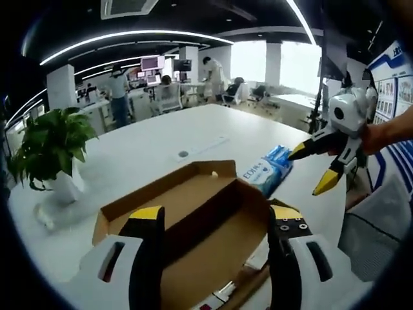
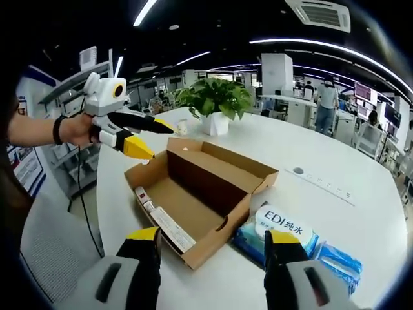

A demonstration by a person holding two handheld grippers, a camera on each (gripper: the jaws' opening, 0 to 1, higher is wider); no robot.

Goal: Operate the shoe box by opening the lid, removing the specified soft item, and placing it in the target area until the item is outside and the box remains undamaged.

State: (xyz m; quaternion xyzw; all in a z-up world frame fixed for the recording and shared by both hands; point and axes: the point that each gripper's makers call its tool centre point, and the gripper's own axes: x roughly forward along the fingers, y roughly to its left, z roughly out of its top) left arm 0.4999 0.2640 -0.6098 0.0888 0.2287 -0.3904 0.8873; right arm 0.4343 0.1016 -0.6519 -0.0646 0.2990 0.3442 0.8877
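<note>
Cardboard shoe box sits open on the white worktop, its plain brown inside bare, so the soft item looks already out. That item, a crinkly blue-and-white plastic wipes pack, lies just beside the box wall. Both claws hover apart-jawed and hold nothing: the left claw over the box's far corner, the right claw near the pack, likely finished placing it.
</note>
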